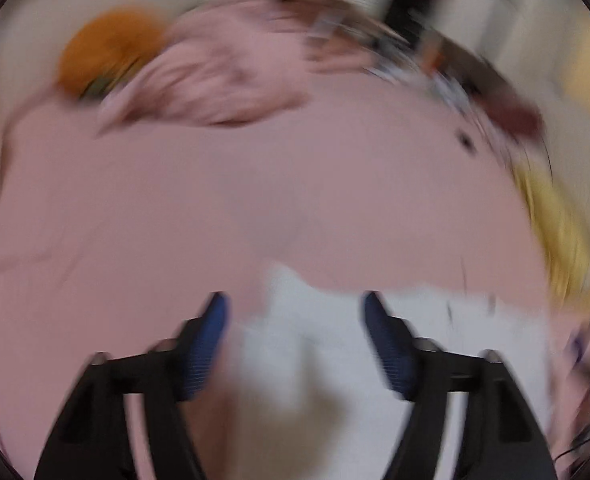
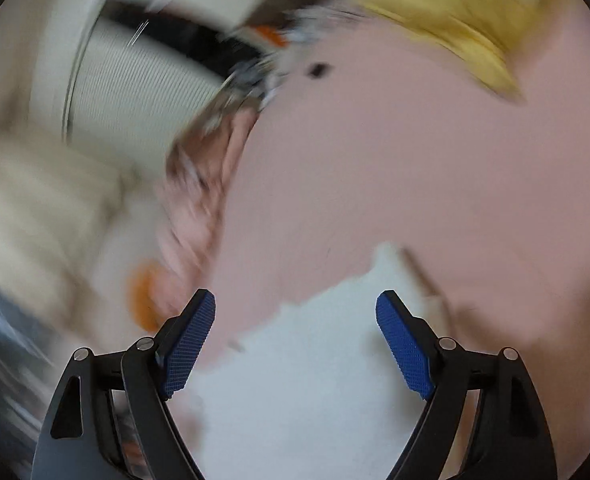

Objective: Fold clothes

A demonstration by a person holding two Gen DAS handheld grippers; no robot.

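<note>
Both views are blurred by motion. A white garment point(image 1: 319, 344) lies on a pink sheet point(image 1: 255, 184) just below my left gripper point(image 1: 295, 304), which is open and empty, its blue pads spread over the cloth's edge. In the right wrist view the same white garment point(image 2: 315, 360) lies under my right gripper point(image 2: 297, 304), also open and empty above it on the pink sheet point(image 2: 375, 160). A yellow garment point(image 1: 555, 232) lies at the right; it also shows in the right wrist view point(image 2: 455, 16).
An orange object point(image 1: 107, 48) sits at the far left by a bunched pink cloth point(image 1: 215, 80). Dark patterned items point(image 1: 435, 64) line the sheet's far edge. A ribbed white object point(image 2: 135, 92) and a beige surface point(image 2: 35, 200) lie beyond the sheet.
</note>
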